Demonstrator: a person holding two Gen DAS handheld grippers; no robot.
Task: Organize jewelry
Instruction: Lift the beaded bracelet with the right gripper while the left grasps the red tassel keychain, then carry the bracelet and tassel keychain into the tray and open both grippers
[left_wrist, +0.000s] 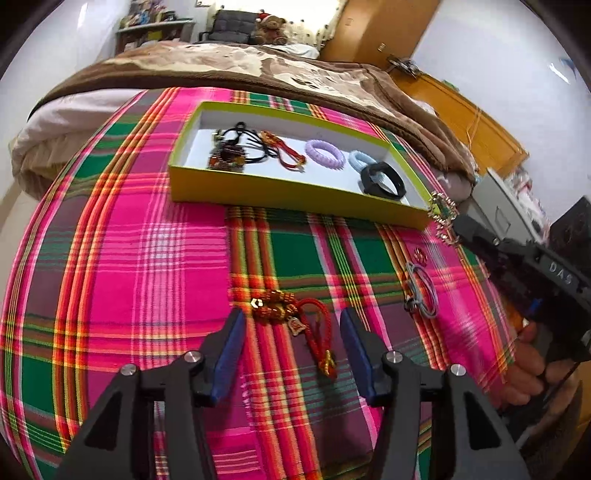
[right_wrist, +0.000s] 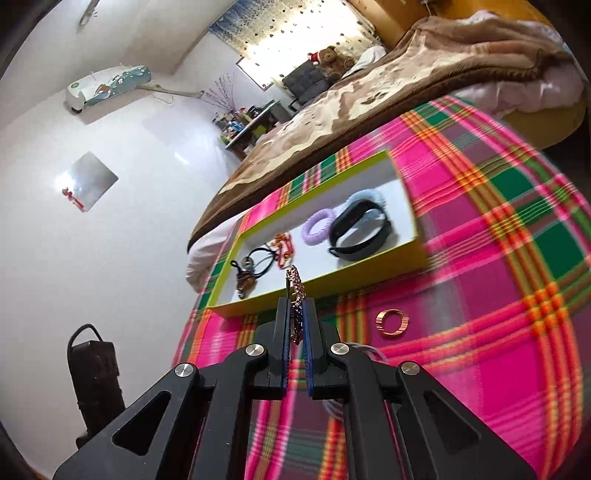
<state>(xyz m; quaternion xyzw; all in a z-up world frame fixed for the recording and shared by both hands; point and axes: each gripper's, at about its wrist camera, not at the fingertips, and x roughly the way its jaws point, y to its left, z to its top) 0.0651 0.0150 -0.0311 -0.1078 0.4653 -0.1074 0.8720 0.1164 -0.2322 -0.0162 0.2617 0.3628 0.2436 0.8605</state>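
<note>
Jewelry is halfway sorted, by my read: the green-rimmed tray (left_wrist: 295, 197) on the plaid cloth (left_wrist: 147, 280) already holds a dark beaded piece with black cords (left_wrist: 236, 147), a red knotted cord (left_wrist: 282, 153), a lilac coil band (left_wrist: 325, 154), a pale blue one (left_wrist: 360, 159) and a black wristband (left_wrist: 382, 181).

Left claw (left_wrist: 291, 336) hovers low, jaws wide apart, straddling a red tassel charm (left_wrist: 291, 317) that lies loose on the cloth. It looks set to drop and pinch near the beaded knot.

Further right, a small copper ring (left_wrist: 419, 255) and a grey-purple hair tie (left_wrist: 421, 291) wait on the cloth.

Right claw (right_wrist: 295, 314) is clamped on a gold sparkly ornament (right_wrist: 295, 284), lifted just short of the tray's near wall. Its next move, I'd say: carry it over the rim and release onto bare tray floor.

Only the right camera shows that pinch clearly, and the ring (right_wrist: 392, 322) as a flat hoop; the tassel charm appears only in the left one.
</note>
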